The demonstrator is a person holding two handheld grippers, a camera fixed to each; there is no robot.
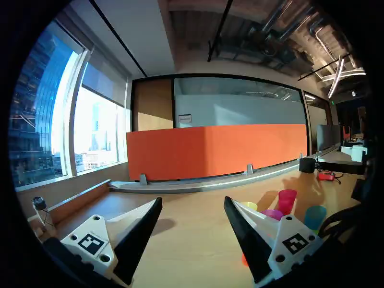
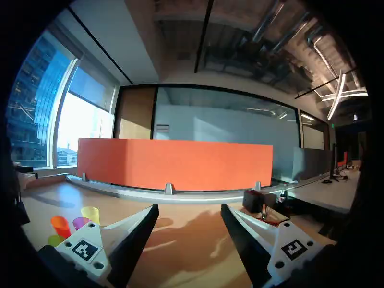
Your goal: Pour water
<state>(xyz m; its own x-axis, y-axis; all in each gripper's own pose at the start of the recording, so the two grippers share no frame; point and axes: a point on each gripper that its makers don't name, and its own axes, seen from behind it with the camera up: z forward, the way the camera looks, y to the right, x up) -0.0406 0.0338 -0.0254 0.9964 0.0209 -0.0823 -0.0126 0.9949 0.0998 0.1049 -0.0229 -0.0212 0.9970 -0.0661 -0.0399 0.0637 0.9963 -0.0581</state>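
**Left gripper view**
- The left gripper (image 1: pixel 192 199) has its jaws wide apart above the bare wooden counter (image 1: pixel 192 240). They grip nothing.
- A group of plastic cups stands on the counter past the right-hand jaw, well in from the far edge.
  - The pink cup (image 1: pixel 287 199) stands farthest back.
  - The yellow cup (image 1: pixel 248 205) and the purple cup (image 1: pixel 272 213) stand just beside it and are partly hidden by the jaw.
  - The teal cup (image 1: pixel 315 217) stands nearest the right side of the view.
- All four cups are upright. The angle is too shallow to tell whether any of them holds water.
- An orange partition (image 1: pixel 216 149) runs along the counter's far edge.
- A black box (image 1: pixel 306 164) sits near that edge, with a small red object (image 1: pixel 326 176) just in front of it.
- A window (image 1: pixel 93 129) lines the counter's left edge.

**Right gripper view**
- The right gripper (image 2: pixel 189 205) also has its jaws wide apart, and they close on nothing.
- Cups stand upright and close together beyond the left-hand jaw. Among them are an orange cup (image 2: pixel 60 225) and a green cup (image 2: pixel 54 239).
- The green cup is partly hidden behind the jaw.
- The orange partition again marks the far edge of the counter.
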